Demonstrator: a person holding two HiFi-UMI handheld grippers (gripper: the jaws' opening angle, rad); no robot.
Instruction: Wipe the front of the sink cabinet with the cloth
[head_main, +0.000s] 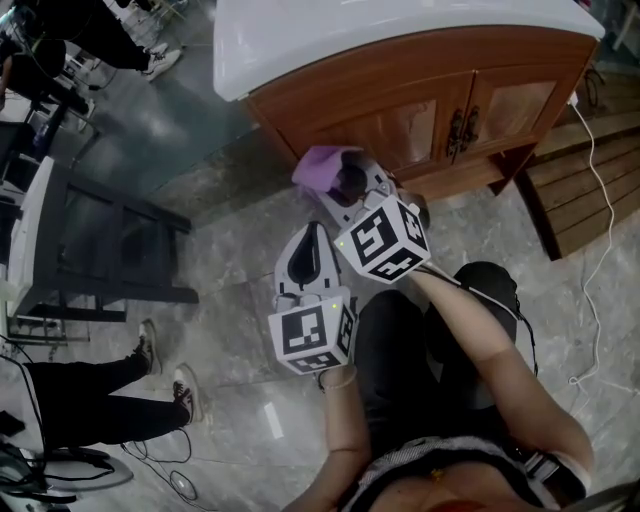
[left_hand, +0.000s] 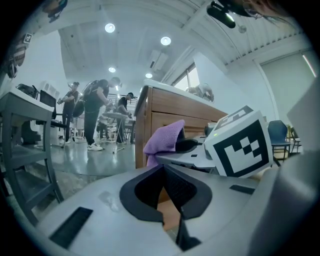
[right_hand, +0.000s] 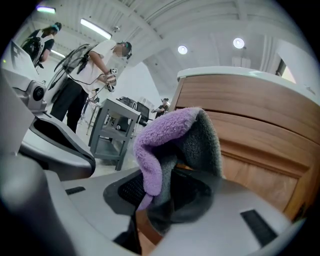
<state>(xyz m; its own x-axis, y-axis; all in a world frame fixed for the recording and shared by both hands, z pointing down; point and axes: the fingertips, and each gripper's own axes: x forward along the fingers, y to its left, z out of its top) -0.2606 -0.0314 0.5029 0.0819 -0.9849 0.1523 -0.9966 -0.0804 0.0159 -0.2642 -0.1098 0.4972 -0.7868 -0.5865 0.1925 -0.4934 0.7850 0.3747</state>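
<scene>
Bunching out of the right gripper (right_hand: 159, 202), the purple cloth (right_hand: 172, 142) hides most of the jaws clamped on it. Whether it touches the sink cabinet (head_main: 400, 110) near the front's lower left corner cannot be told. The white countertop (head_main: 330, 40) is cut off at the head view's top edge. The left gripper (head_main: 310, 245), jaws closed on nothing, sits just behind the right, both pointing forward and down.

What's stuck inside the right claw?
A purple-and-grey cloth, pinched in the right claw. The cloth drapes over the claw's tips, so how deep it sits can't be seen.
</scene>
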